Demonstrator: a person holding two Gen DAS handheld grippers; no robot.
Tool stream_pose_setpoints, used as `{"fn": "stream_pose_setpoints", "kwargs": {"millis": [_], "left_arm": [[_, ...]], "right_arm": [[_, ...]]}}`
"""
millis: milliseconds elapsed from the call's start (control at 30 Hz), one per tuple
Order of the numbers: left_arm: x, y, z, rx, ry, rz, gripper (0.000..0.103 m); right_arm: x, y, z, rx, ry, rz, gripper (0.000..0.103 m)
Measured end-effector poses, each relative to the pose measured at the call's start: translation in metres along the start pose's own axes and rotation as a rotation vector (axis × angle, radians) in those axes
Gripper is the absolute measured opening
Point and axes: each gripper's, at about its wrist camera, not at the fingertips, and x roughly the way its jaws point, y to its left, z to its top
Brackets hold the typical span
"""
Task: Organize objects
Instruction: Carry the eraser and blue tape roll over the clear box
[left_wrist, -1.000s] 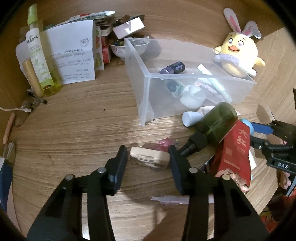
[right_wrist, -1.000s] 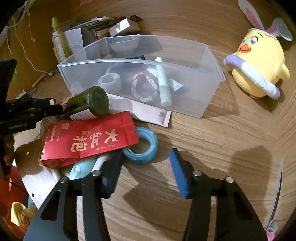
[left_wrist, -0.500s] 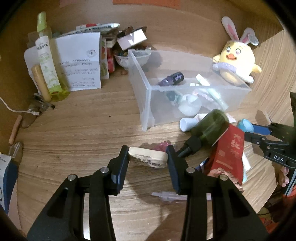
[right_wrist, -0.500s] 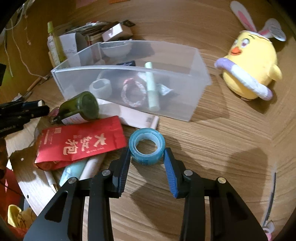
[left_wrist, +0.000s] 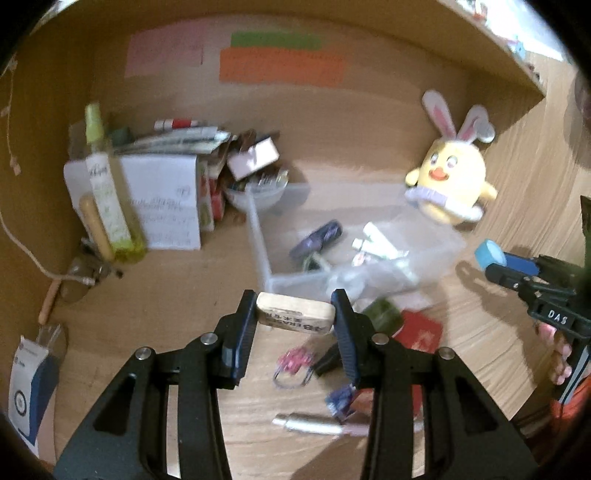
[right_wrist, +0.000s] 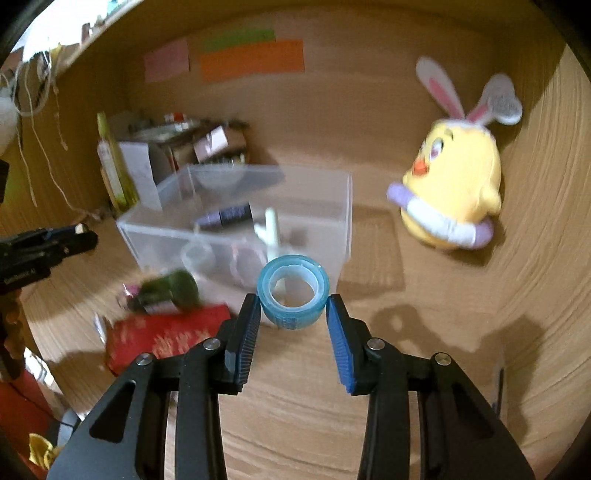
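We carry both picks: left gripper (left_wrist: 295, 319) fingers pinching eraser (left_wrist: 294, 318), right gripper (right_wrist: 291, 310) fingers pinching tape roll (right_wrist: 293, 295). Clear bin (right_wrist: 236, 221) ahead of fingers; next, reach over rim, let go.

Wooden desk (right_wrist: 424, 332), grain showing. Directly on it: clear plastic bin (right_wrist: 236, 236), yellow plush chick (right_wrist: 454, 184), red packet (right_wrist: 166, 339), dark green bottle (right_wrist: 170, 291).
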Motion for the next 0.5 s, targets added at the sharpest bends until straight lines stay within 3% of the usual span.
{"fn": "stream_pose_setpoints", "kwargs": {"millis": [233, 500], "left_arm": [[-0.005, -0.019, 0.031, 0.017, -0.071, -0.020, 0.041], [0.023, -0.028, 0.052, 0.006, -0.032, -0.053, 0.041]], "right_arm": [[-0.011, 0.011, 0.029, -0.025, -0.085, 0.021, 0.034], [0.011, 0.020, 0.053, -0.035, -0.085, 0.051, 0.034]]}}
